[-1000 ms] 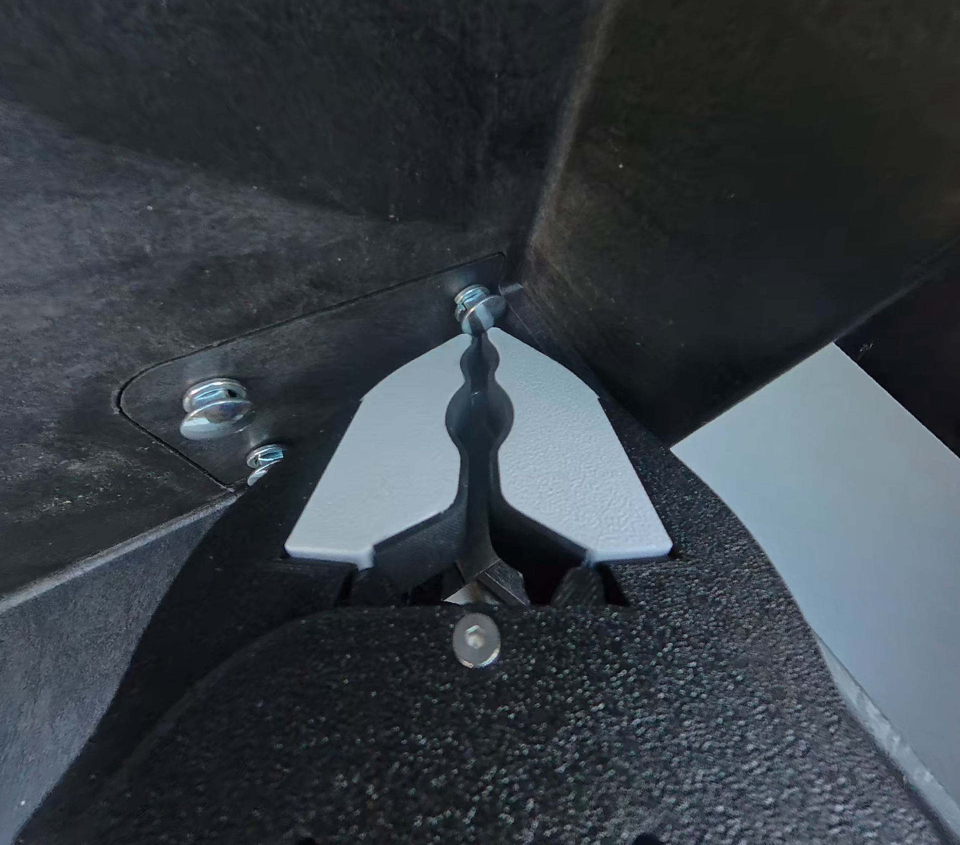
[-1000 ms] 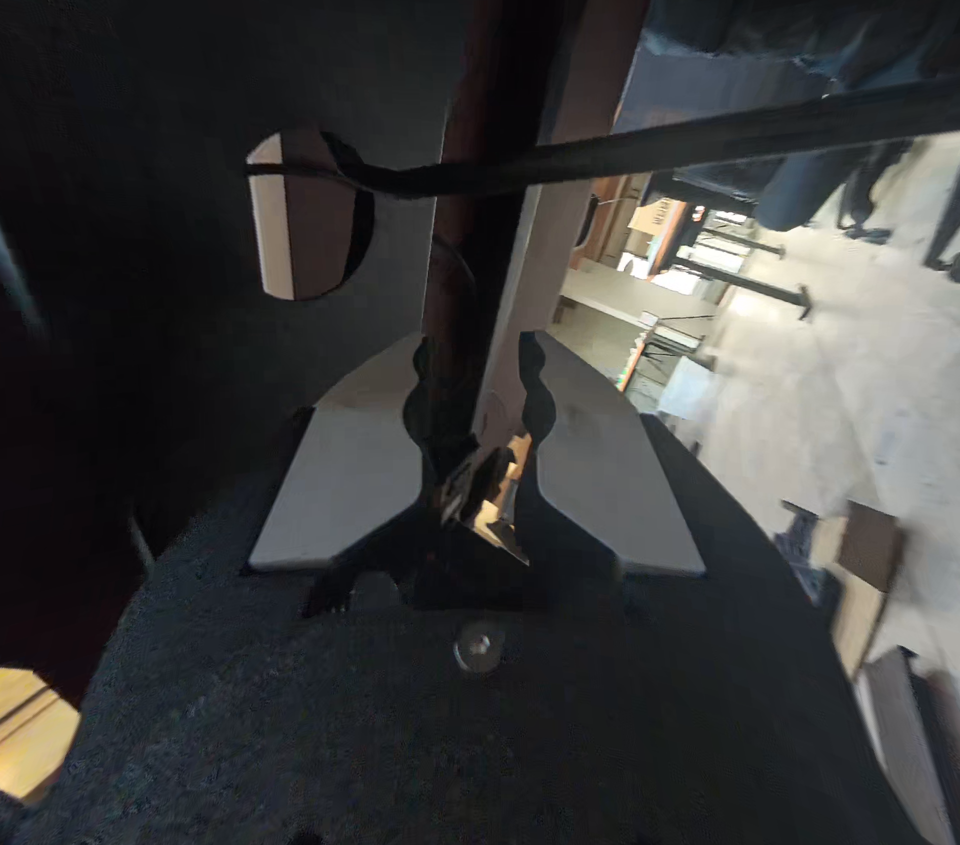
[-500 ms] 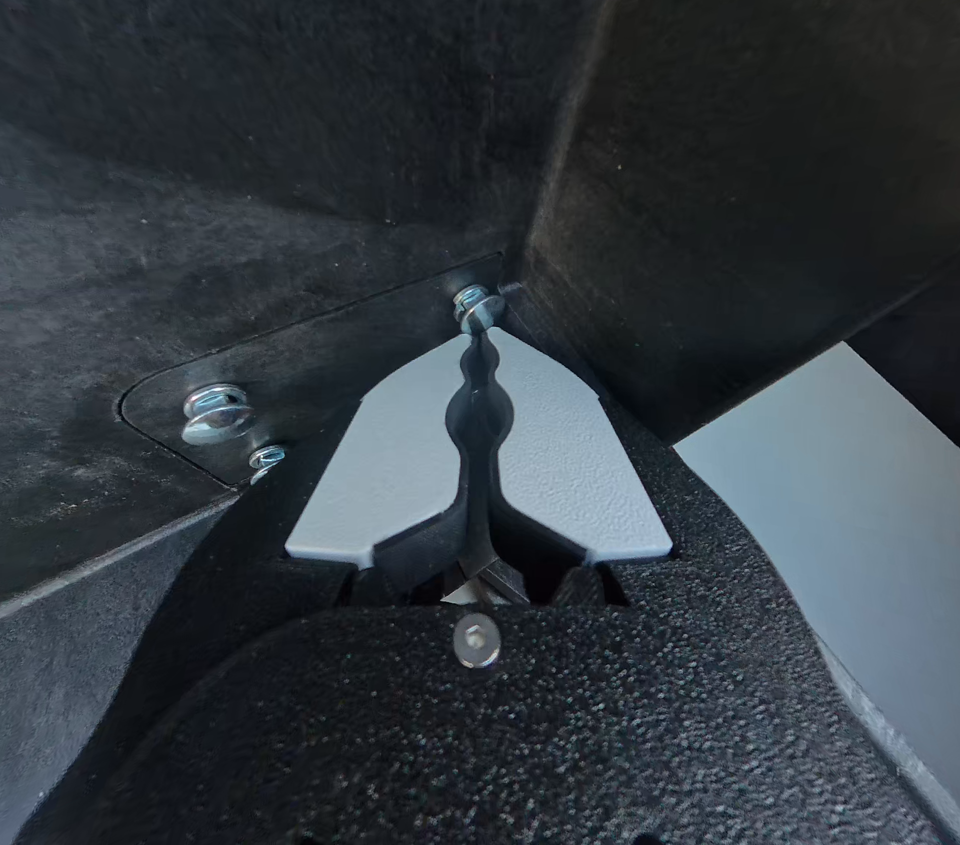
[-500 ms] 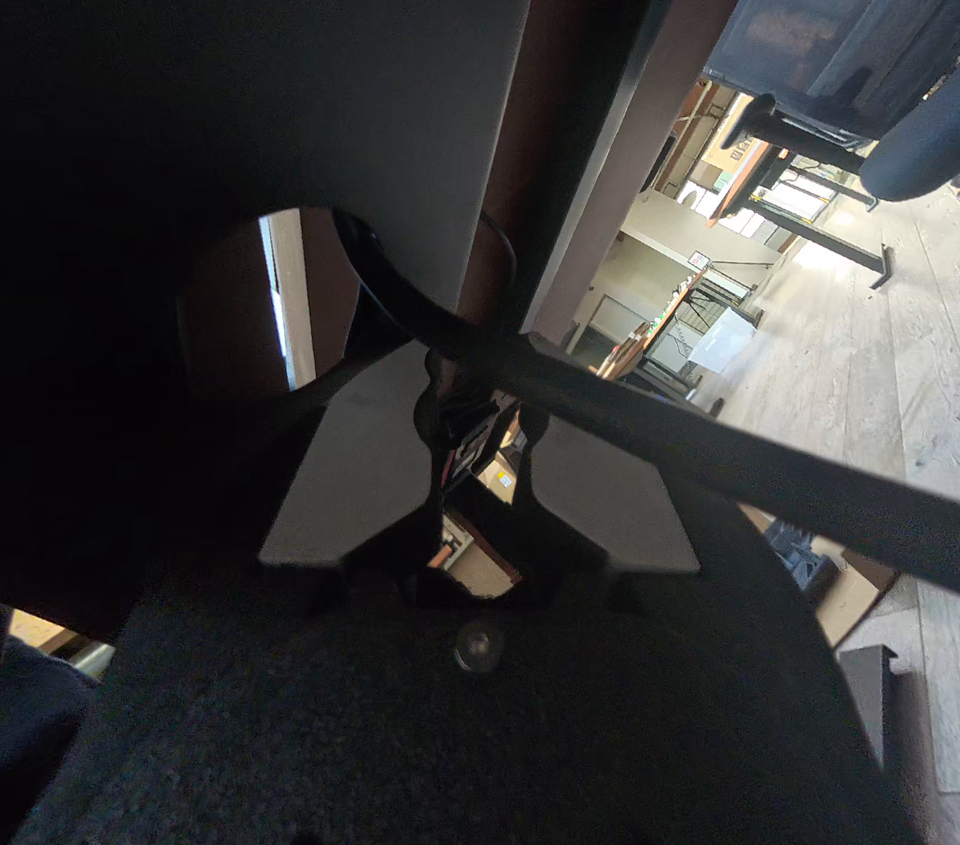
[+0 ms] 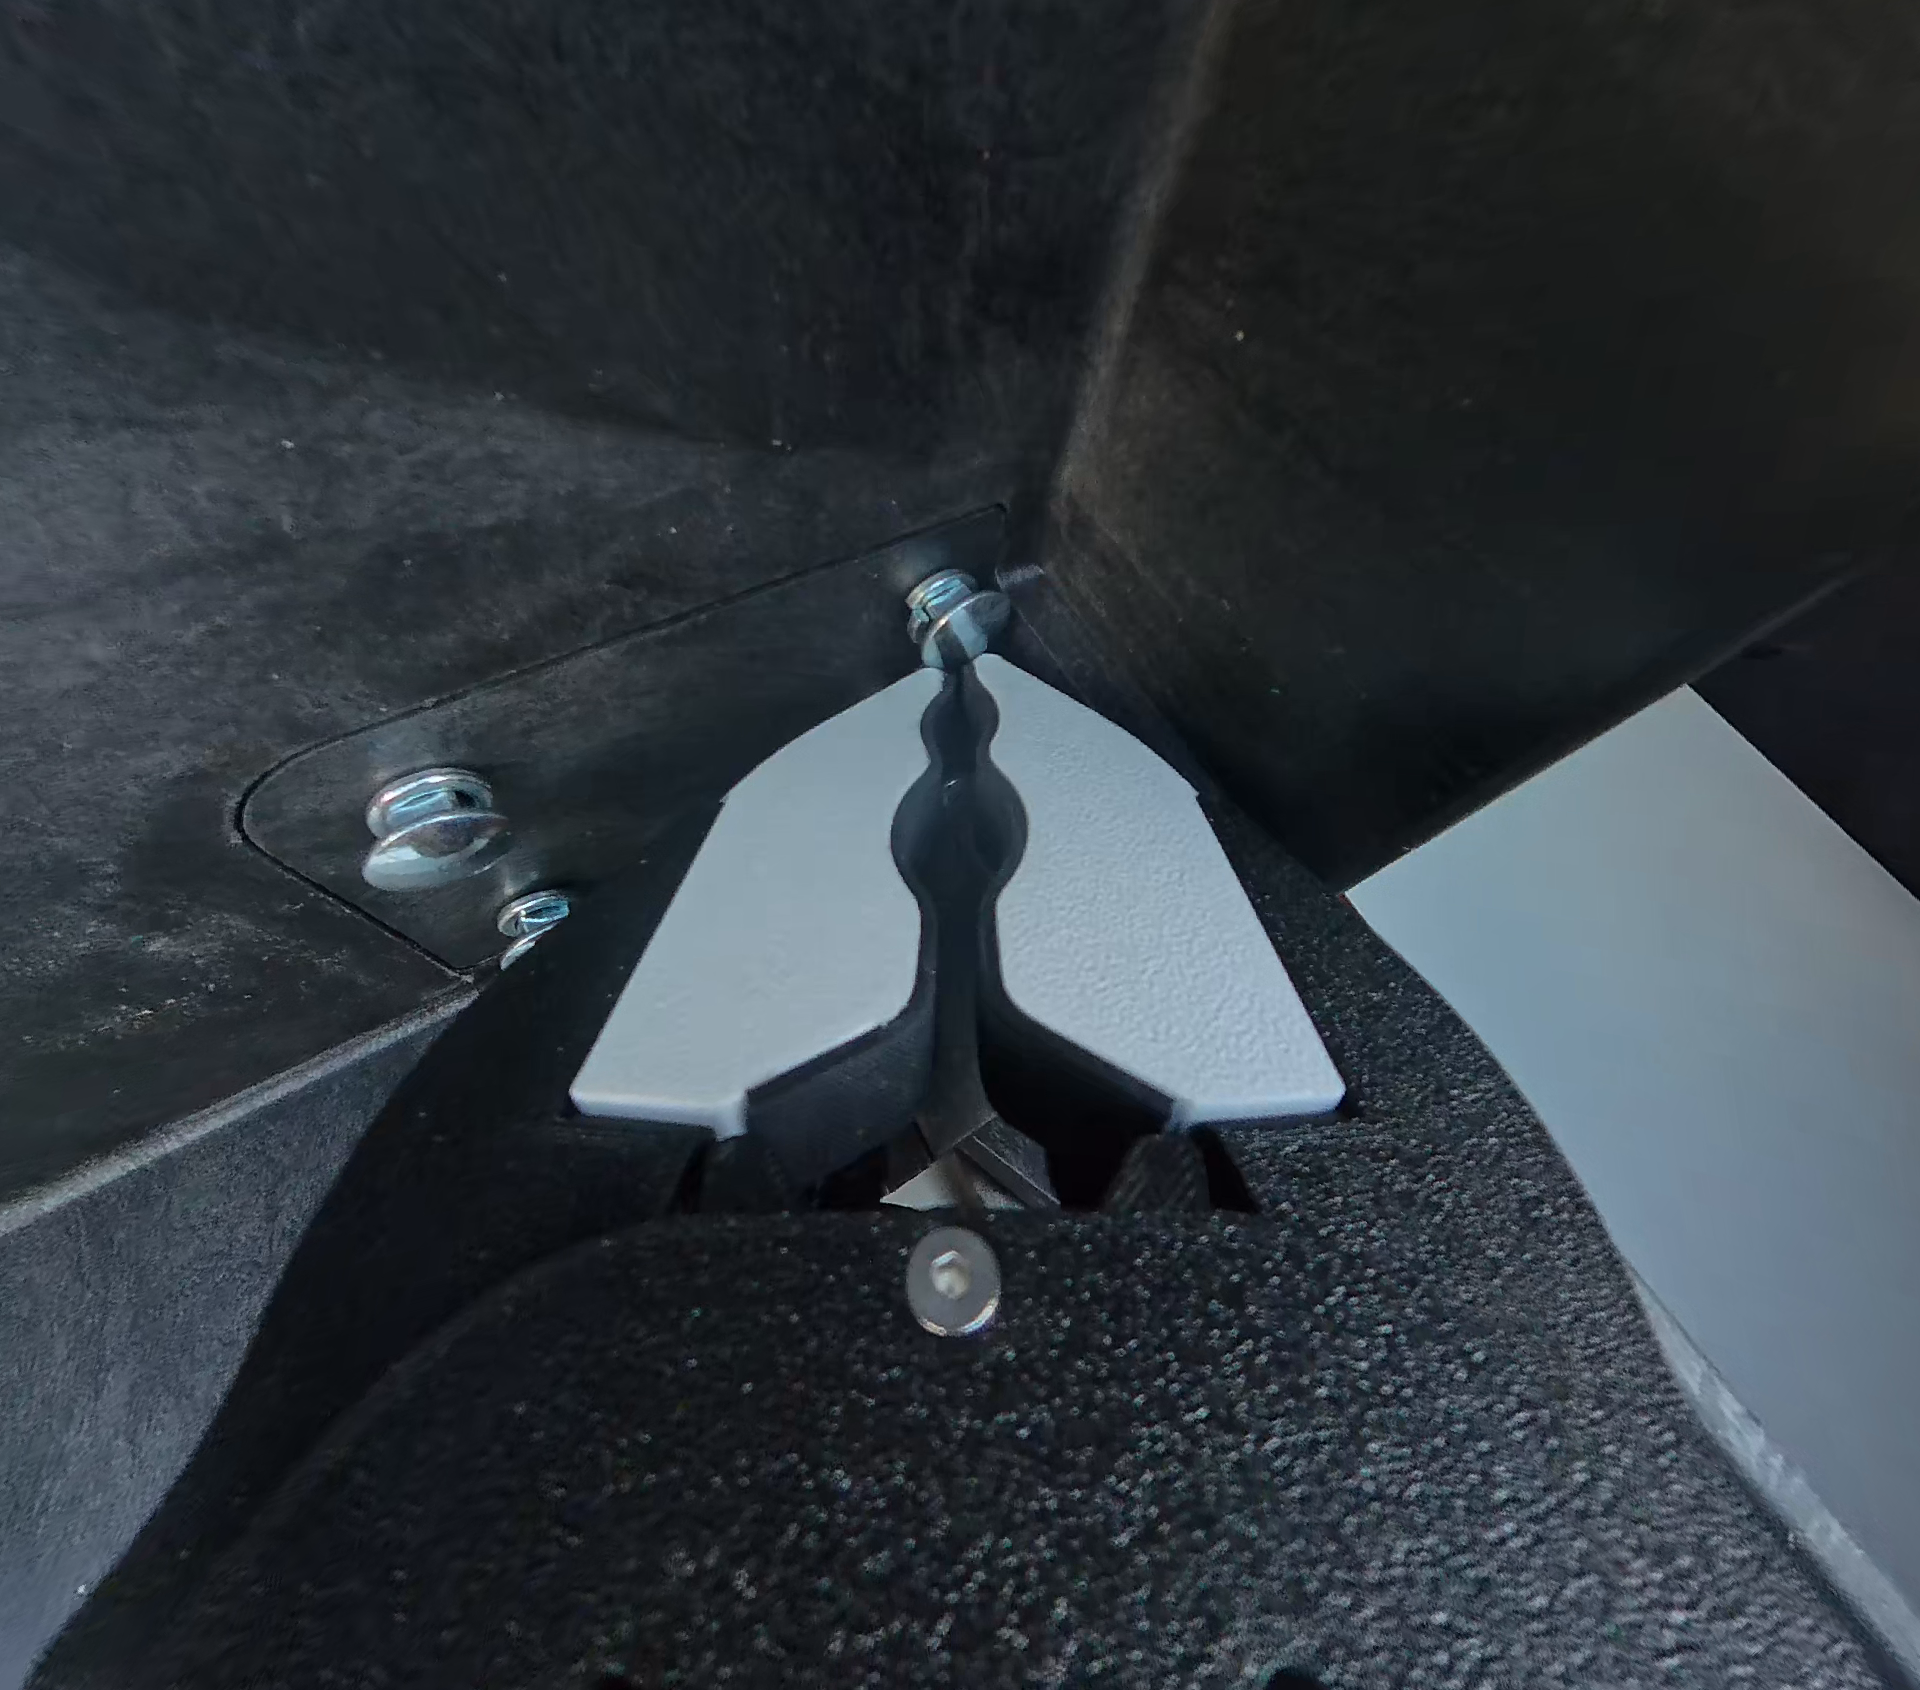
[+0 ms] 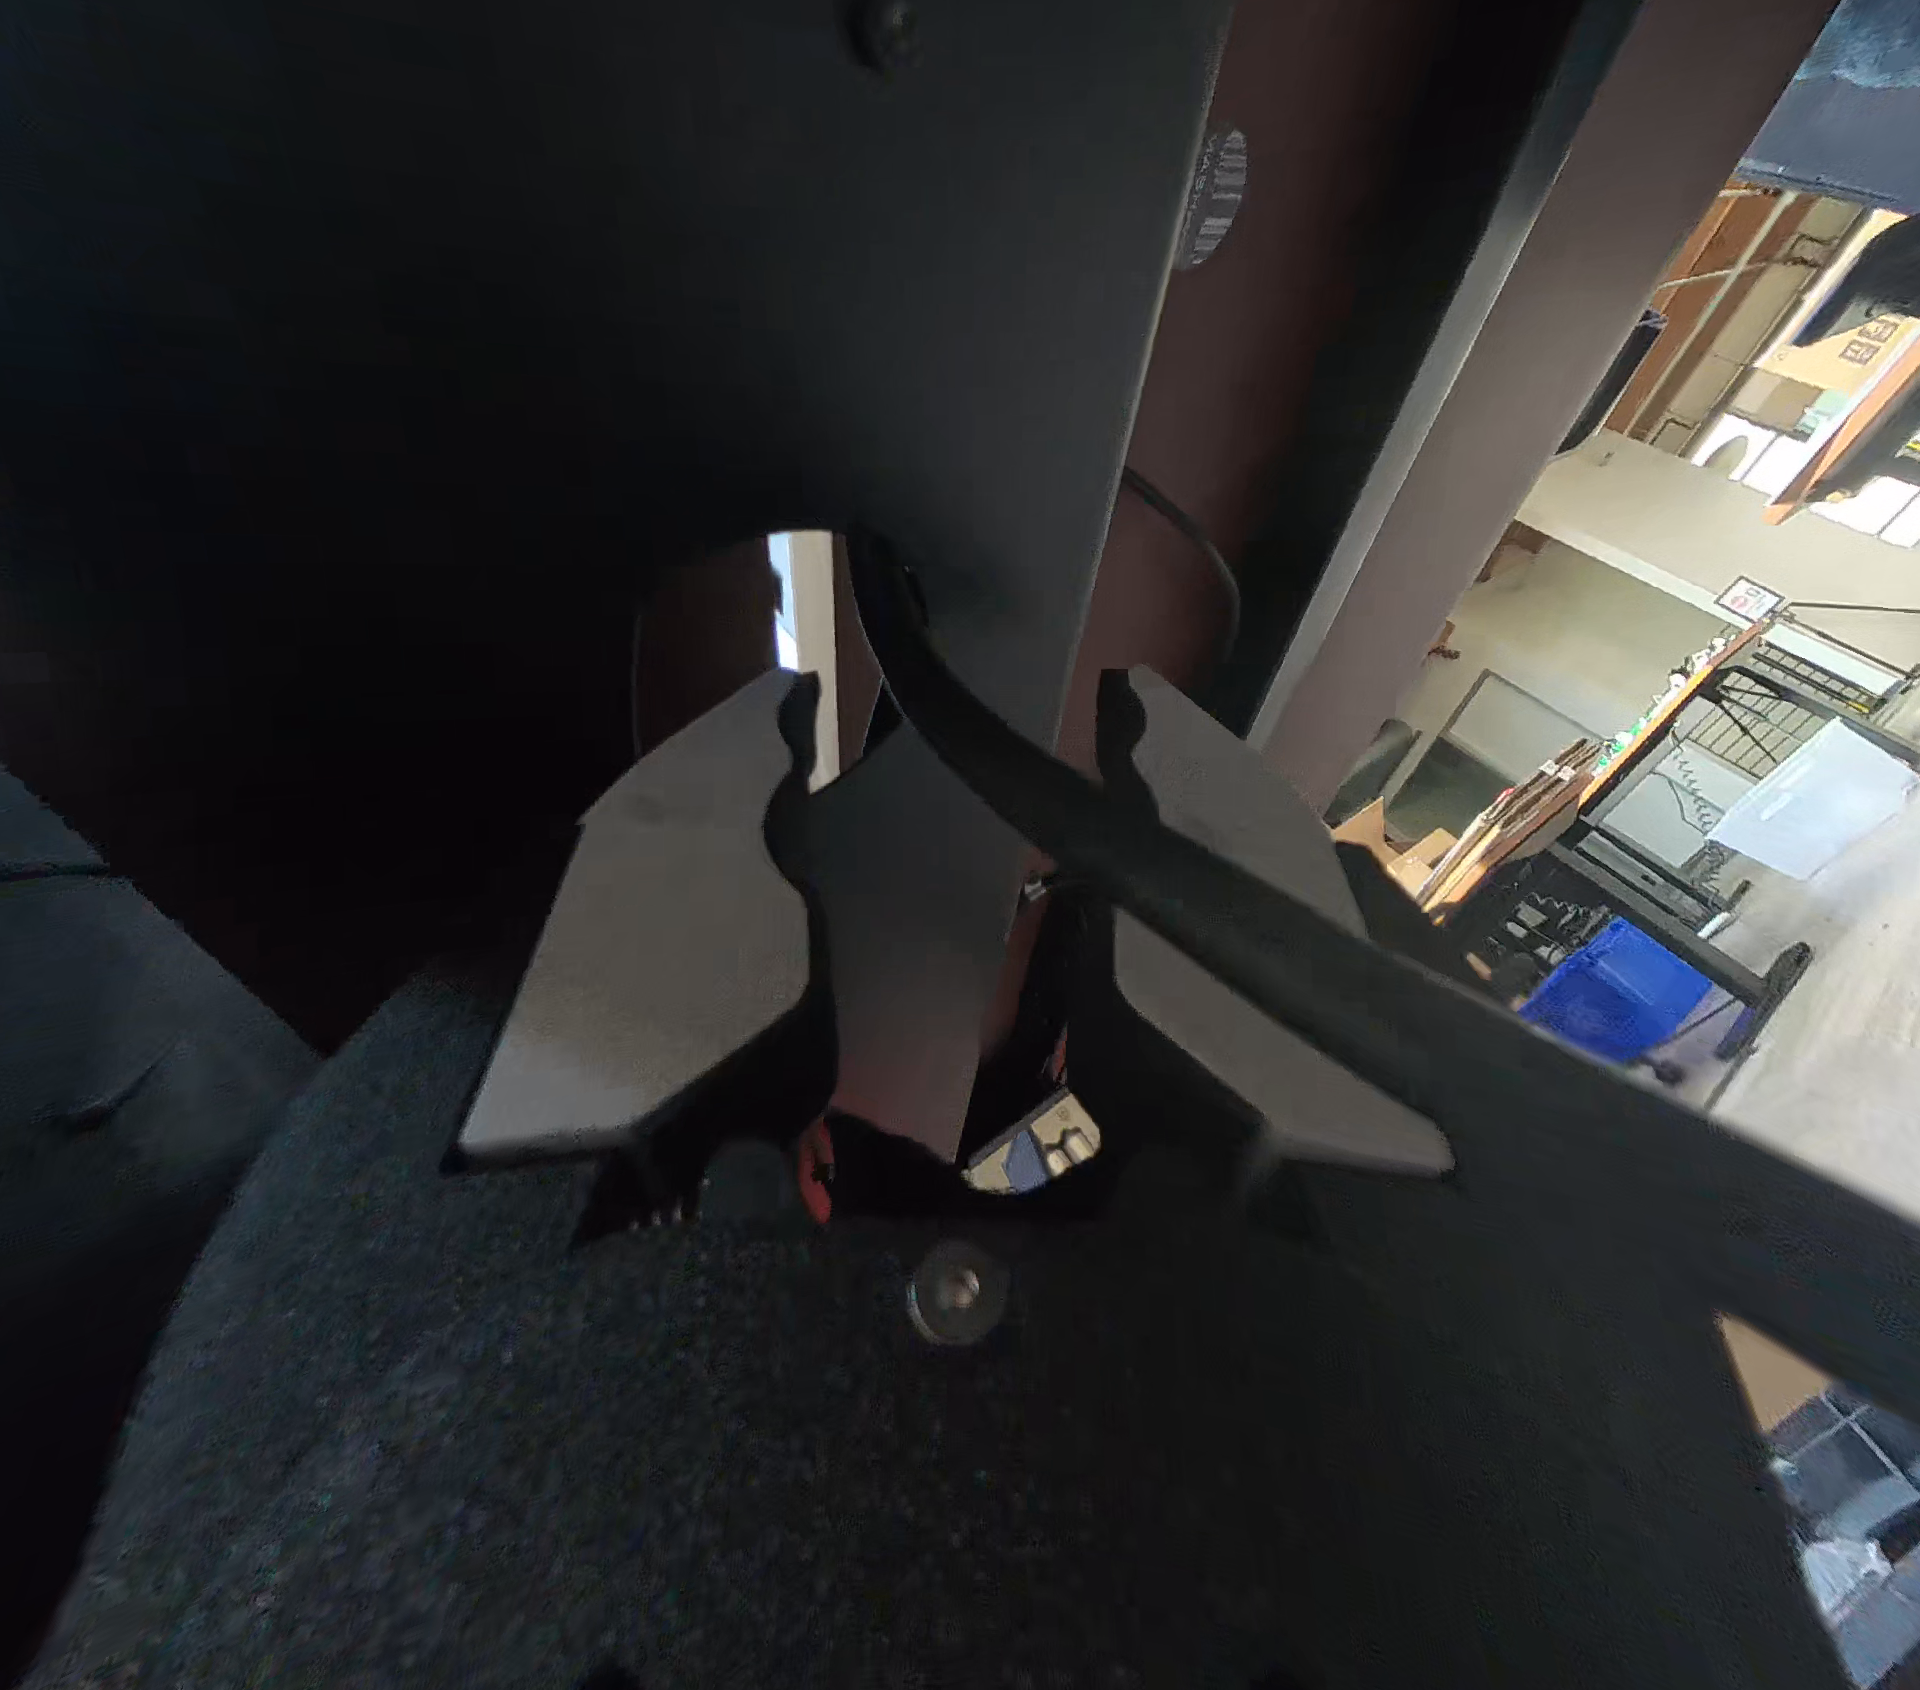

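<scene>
Pointing into a dark felt-lined corner, the left gripper (image 5: 958,684) has its grey fingers (image 5: 790,892) closed together on nothing, tips just below a silver bolt (image 5: 961,612) on a black bracket plate (image 5: 623,705); the right gripper (image 6: 956,705) is tilted, spread wide, with a black cable (image 6: 1039,788) crossing between its fingers from a round hole (image 6: 748,653) in a dark panel (image 6: 727,186), touching its right finger (image 6: 1226,809)

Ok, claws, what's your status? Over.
Left claw shut, tips at a silver screw on black plate. Right claw open; black cable crosses it.
</scene>
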Action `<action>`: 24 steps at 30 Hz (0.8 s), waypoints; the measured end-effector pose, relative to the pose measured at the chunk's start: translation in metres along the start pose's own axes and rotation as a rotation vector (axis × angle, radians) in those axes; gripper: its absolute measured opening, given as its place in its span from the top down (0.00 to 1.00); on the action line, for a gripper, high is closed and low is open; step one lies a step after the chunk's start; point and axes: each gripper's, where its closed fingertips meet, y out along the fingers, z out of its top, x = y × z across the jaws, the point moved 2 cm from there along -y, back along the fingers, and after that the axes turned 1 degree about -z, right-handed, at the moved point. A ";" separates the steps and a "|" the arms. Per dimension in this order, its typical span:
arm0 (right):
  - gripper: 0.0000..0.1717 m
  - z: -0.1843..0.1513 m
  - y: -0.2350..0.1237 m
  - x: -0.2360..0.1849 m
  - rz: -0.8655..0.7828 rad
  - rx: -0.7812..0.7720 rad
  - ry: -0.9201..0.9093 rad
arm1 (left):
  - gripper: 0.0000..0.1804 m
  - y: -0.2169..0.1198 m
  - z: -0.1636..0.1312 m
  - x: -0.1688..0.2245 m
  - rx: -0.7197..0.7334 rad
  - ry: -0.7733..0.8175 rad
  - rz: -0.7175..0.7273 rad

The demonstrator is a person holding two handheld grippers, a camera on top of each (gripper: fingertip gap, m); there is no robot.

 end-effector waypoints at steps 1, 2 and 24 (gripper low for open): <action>0.74 0.001 0.004 0.001 -0.011 -0.005 -0.002 | 1.00 0.000 0.000 0.000 0.000 -0.001 0.000; 0.74 0.001 0.006 0.003 -0.038 -0.015 -0.003 | 1.00 0.000 0.000 0.000 0.001 -0.001 0.001; 0.72 0.009 -0.052 0.022 -0.299 -0.026 -0.034 | 1.00 0.001 0.000 -0.001 0.028 -0.011 -0.005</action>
